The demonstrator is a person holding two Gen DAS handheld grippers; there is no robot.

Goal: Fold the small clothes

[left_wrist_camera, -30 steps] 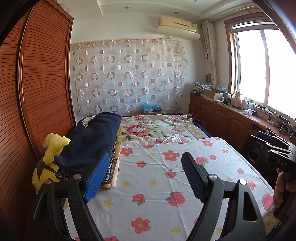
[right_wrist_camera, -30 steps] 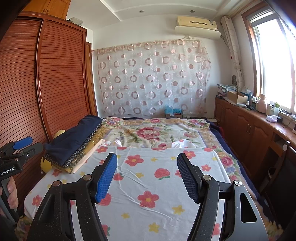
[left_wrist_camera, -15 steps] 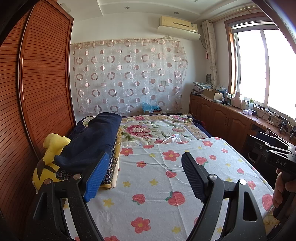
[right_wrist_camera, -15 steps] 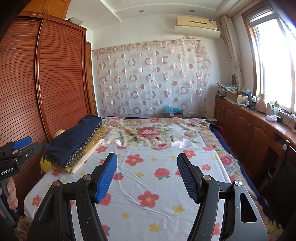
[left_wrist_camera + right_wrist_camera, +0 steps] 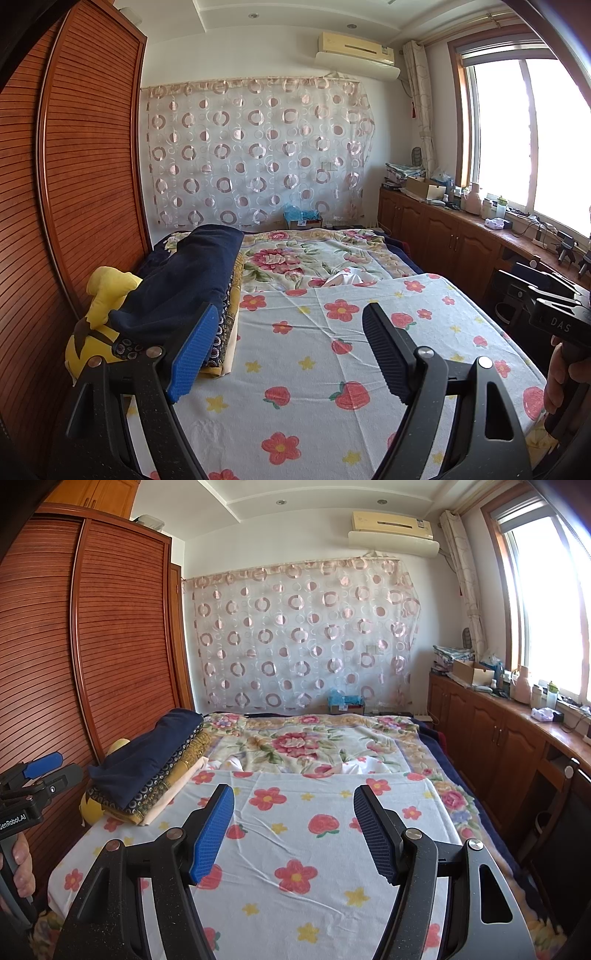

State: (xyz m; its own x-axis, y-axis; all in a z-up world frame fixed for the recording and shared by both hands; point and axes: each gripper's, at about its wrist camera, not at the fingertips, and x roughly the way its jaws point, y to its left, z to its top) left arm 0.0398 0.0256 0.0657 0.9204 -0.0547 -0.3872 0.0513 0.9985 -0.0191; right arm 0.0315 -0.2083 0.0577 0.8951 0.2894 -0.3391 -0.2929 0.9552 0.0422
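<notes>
A white sheet with red flowers and strawberries (image 5: 295, 332) (image 5: 295, 812) lies spread flat over the near half of the bed. A stack of folded clothes (image 5: 184, 284) (image 5: 147, 768), navy on top, sits at the bed's left edge. A bit of white cloth (image 5: 347, 278) (image 5: 365, 766) pokes out at the sheet's far edge. My left gripper (image 5: 288, 350) hovers open above the sheet near the stack, nothing between its pads. My right gripper (image 5: 293, 834) is open over the sheet's middle, also holding nothing.
A yellow plush toy (image 5: 99, 295) is wedged between the stack and the slatted wooden wardrobe (image 5: 74, 184). Wooden cabinets (image 5: 491, 731) with clutter run along the right under the window. A person's hand (image 5: 557, 380) (image 5: 18, 867) holds each gripper's handle at the frame edges.
</notes>
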